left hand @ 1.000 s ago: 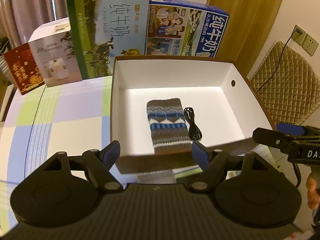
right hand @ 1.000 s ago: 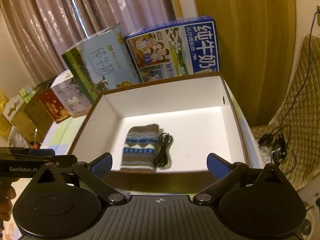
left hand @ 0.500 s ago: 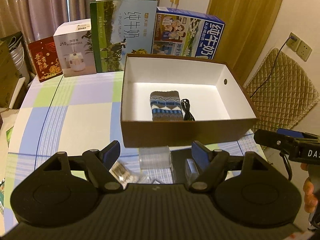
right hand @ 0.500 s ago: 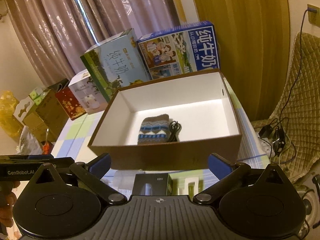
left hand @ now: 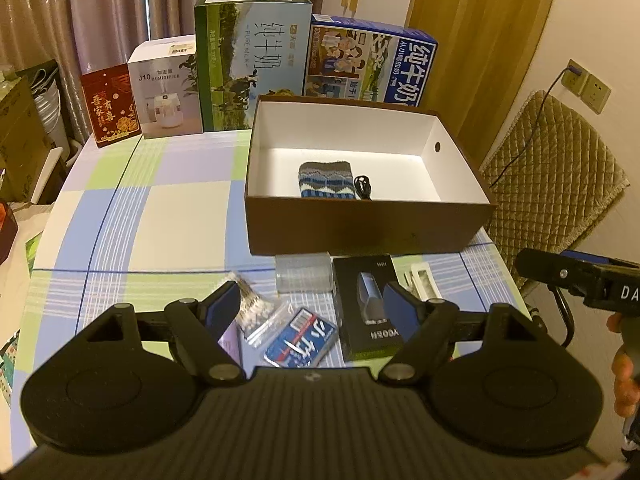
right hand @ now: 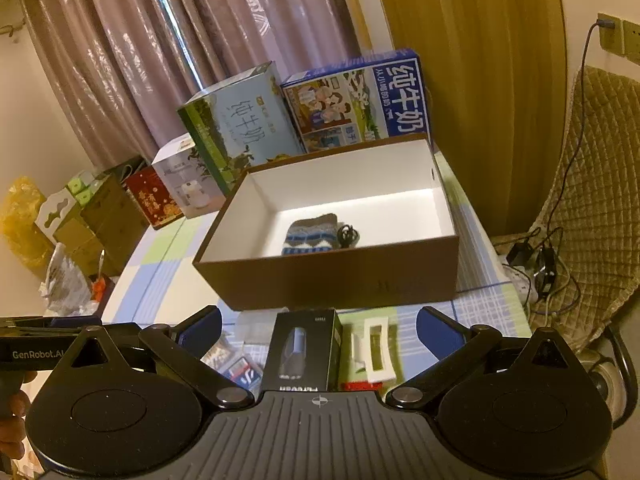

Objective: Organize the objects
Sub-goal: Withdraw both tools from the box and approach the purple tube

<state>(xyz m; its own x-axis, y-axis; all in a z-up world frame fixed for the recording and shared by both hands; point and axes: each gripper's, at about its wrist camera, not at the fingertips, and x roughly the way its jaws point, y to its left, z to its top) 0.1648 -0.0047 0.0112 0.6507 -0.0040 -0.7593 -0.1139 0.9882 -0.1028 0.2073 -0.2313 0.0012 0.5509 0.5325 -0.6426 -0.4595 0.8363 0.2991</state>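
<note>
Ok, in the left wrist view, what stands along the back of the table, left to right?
Red gift box with gold lettering, white humidifier box, tall green milk carton box, blue milk carton box.

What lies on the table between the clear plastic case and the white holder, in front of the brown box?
A black product box lies flat between the clear plastic case and the white holder; the left wrist view shows it best.

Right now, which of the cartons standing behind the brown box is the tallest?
The green pure-milk carton, second from the right in the row. Its top rises above the blue milk carton, the white humidifier box and the short red box.
</note>
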